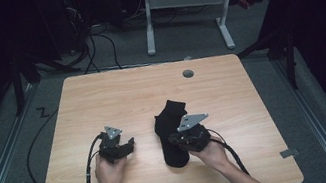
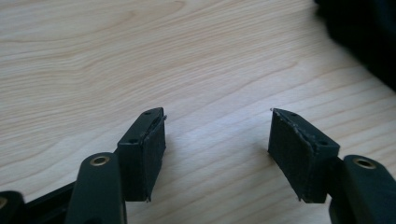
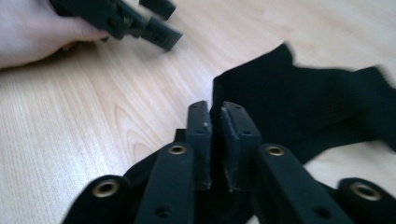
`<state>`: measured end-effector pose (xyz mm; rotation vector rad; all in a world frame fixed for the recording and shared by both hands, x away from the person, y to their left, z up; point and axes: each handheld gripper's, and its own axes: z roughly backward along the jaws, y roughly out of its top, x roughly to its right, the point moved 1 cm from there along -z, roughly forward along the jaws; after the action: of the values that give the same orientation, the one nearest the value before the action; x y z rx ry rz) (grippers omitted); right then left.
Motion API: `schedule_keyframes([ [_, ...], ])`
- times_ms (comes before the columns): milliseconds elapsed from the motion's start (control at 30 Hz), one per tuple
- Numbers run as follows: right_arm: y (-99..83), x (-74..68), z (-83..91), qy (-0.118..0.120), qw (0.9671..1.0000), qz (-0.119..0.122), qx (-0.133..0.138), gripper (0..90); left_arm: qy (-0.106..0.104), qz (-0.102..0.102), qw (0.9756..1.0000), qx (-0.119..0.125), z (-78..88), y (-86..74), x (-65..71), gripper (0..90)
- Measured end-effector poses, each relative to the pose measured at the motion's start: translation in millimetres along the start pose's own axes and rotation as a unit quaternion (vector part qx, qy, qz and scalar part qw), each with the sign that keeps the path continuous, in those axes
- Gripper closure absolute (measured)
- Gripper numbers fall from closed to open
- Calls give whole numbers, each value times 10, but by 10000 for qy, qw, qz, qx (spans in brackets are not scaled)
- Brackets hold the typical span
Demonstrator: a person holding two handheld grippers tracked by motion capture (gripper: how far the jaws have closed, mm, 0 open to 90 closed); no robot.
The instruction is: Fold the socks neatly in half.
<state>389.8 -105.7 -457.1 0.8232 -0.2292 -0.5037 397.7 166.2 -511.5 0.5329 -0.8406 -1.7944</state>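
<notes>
A person is sitting at a pale wooden table (image 1: 115, 92), forearms coming in from the near edge, one claw in each hand. Two claws and one black sock are lying within reach. A small round grey cap (image 1: 188, 73) is sitting in the tabletop toward the far edge, well apart from everything. Two grey tabs are sticking out at the near corners of the table. Beyond the far edge, the white legs of a desk (image 1: 223, 15) are standing on the grey floor, and dark cables are trailing there.

On the left, the left claw (image 1: 127, 144) is resting low over bare wood, in the person's left hand (image 1: 109, 171). In the left gripper view its two black jaws are standing wide apart with only wood grain between them, touching nothing; the sock's dark edge is showing at the upper right corner there.

Just right of centre, the black sock (image 1: 170, 131) is lying flat on the table, bent in the middle, one end pointing toward the far edge and the other toward the person. The right claw (image 1: 179, 138) is sitting at the sock's right side, partly over it. In the right gripper view its jaws (image 3: 217, 140) are standing nearly together with a narrow gap, a fold of the sock's fabric (image 3: 299, 107) running up into that gap. Whether the pads are pressing on the cloth I cannot tell; the view is blurred.
</notes>
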Motion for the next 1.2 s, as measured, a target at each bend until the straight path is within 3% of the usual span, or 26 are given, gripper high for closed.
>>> schedule_keyframes([
  [167,-94,6,-128,137,9996,-195,-122,701,-276,-90,9995,105,48,32,125,377],
  [367,-80,45,22,359,9984,-334,270,627,-579,-138,9977,329,155,108,258,386],
  [433,-52,41,96,317,9982,-314,407,620,-609,-187,9974,337,172,137,292,386],
  [533,-27,76,171,177,9978,-368,520,626,-634,-254,9969,390,195,185,338,387],
  [733,-69,289,218,-201,9951,-794,545,666,-782,-314,9949,547,265,313,441,393],
  [867,-83,466,195,-597,9927,-976,381,693,-884,-472,9932,590,268,456,565,394],
  [1067,-94,730,114,-1032,9864,-1262,194,707,-1072,-716,9910,372,138,674,815,392],
  [1200,-92,861,51,-1216,9825,-1405,141,709,-1179,-925,9887,91,20,717,959,390],
])
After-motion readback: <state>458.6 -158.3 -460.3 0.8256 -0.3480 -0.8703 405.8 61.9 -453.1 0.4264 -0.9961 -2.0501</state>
